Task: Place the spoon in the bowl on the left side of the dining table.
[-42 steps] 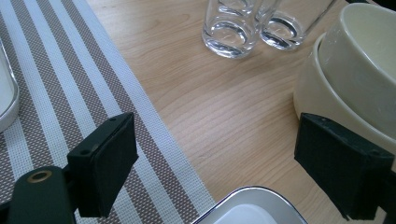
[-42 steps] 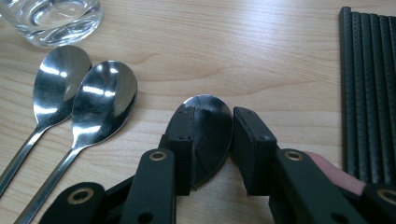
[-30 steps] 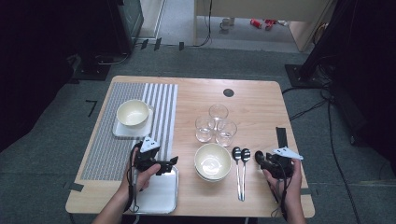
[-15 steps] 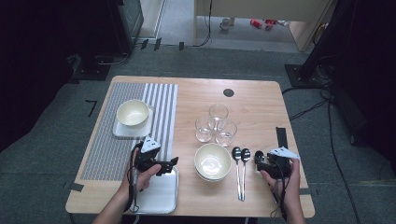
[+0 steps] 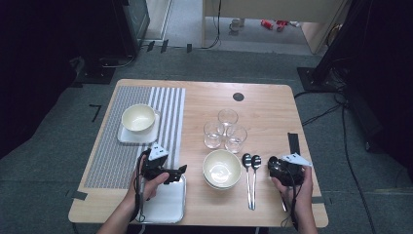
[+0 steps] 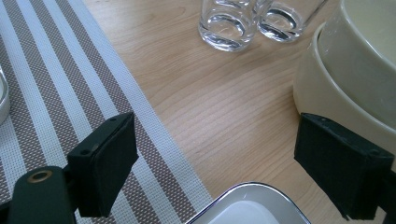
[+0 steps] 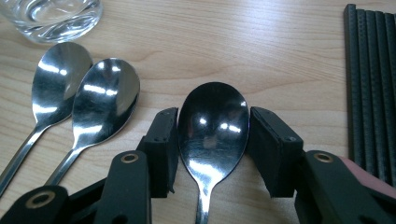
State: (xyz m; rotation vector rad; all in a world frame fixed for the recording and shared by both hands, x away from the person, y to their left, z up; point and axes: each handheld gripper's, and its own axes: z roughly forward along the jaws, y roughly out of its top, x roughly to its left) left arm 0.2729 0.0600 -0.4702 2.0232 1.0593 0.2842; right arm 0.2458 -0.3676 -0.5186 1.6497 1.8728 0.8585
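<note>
In the right gripper view my right gripper (image 7: 215, 116) is shut on the bowl of a steel spoon (image 7: 212, 140) that lies on the wooden table, one jaw against each side. Two more spoons (image 7: 84, 102) lie side by side just to its left. From above, the right gripper (image 5: 272, 165) sits at the table's front right, beside those two spoons (image 5: 251, 163). My left gripper (image 5: 180, 171) is open over the far edge of a white tray (image 5: 165, 204), its wide jaws (image 6: 224, 161) holding nothing. A stack of cream bowls (image 5: 221, 168) stands between the two grippers.
Three clear glasses (image 5: 225, 129) stand behind the bowls. A cream bowl on a square white plate (image 5: 140, 119) rests on the striped placemat (image 5: 112, 161) at the left. A black strip (image 5: 292, 141) lies by the right edge, and a dark round hole (image 5: 238, 96) marks the back.
My right gripper has shifted slightly left, toward the two lying spoons. The left gripper has stayed where it was.
</note>
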